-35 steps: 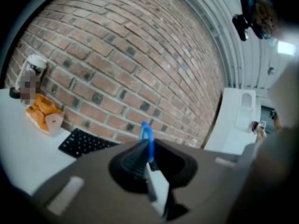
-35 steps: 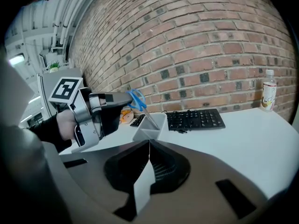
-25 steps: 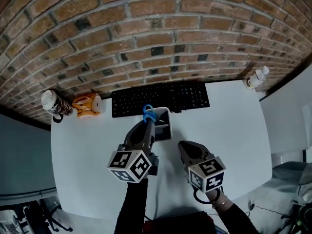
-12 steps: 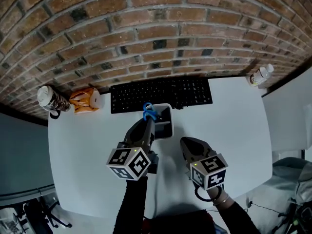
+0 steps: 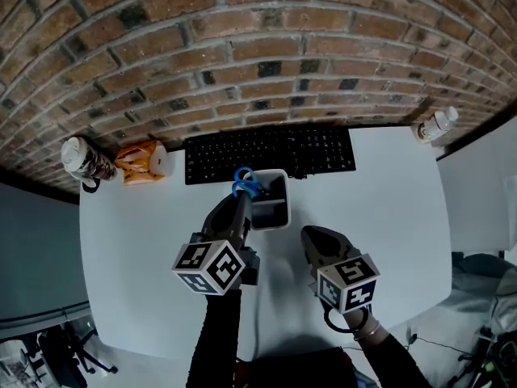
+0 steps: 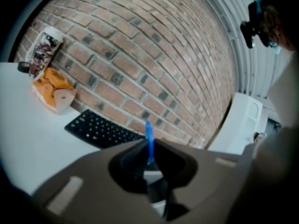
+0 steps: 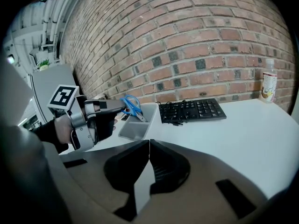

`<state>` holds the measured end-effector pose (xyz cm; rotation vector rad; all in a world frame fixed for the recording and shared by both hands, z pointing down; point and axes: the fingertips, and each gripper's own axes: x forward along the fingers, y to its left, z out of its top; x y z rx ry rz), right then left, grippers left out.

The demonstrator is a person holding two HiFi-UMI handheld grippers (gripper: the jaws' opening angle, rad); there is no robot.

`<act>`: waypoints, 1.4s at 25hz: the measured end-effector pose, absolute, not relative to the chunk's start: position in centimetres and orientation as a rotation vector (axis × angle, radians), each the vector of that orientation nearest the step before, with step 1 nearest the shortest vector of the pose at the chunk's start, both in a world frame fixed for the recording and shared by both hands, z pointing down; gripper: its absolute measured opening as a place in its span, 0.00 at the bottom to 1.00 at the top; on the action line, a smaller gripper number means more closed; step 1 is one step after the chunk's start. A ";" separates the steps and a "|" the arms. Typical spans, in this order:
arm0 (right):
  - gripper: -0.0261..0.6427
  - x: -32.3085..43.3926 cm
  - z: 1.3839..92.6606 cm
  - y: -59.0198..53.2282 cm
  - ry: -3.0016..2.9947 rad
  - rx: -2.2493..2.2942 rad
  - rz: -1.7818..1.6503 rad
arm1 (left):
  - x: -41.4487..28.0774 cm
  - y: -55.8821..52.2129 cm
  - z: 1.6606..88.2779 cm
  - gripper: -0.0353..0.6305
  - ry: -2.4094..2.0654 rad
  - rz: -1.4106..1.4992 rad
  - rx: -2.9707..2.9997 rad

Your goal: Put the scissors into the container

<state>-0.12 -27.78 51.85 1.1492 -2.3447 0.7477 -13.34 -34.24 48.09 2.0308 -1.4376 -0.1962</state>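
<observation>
Since a second ago the left gripper (image 5: 241,204) has moved only a little, and the blue handles of the scissors (image 5: 245,184) now sit slightly lower against the left rim of the container (image 5: 276,215), just below the middle of the head view. Its jaws are clamped on the scissors near the pivot. In the left gripper view the blue handle (image 6: 149,141) stands up between them.

In the right gripper view the long axis of the scissors (image 7: 128,104) is tilted. The handles are up and to the left, and the blades point down and to the right, into the container (image 7: 135,129). I cannot tell which compartment the tips are over. The container lies directly beyond the left gripper, in front of the keyboard (image 5: 271,153), so the left hand is clearly the nearer one.

The right gripper (image 5: 311,237) has its jaws together on nothing, at the lower right of centre, apart from the container.
</observation>
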 end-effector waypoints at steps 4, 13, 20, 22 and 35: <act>0.05 -0.3 51.9 -27.8 -2.339 1.143 0.750 | -14.0 -34.2 49.0 0.10 -1.456 -0.167 2.000; 0.05 -0.3 51.9 -27.9 -2.336 1.152 0.748 | -14.6 -34.2 49.6 0.11 -1.465 -0.171 1.981; 0.05 -0.3 52.1 -27.5 -2.336 1.154 0.762 | -14.3 -34.0 49.4 0.14 -1.450 -0.175 1.992; 0.05 -0.4 52.1 -27.3 -2.335 1.152 0.767 | -14.3 -34.0 49.3 0.15 -1.451 -0.179 1.992; 0.05 0.0 51.9 -25.9 -2.344 1.148 0.775 | -14.1 -31.6 49.2 0.19 -1.457 -0.174 1.979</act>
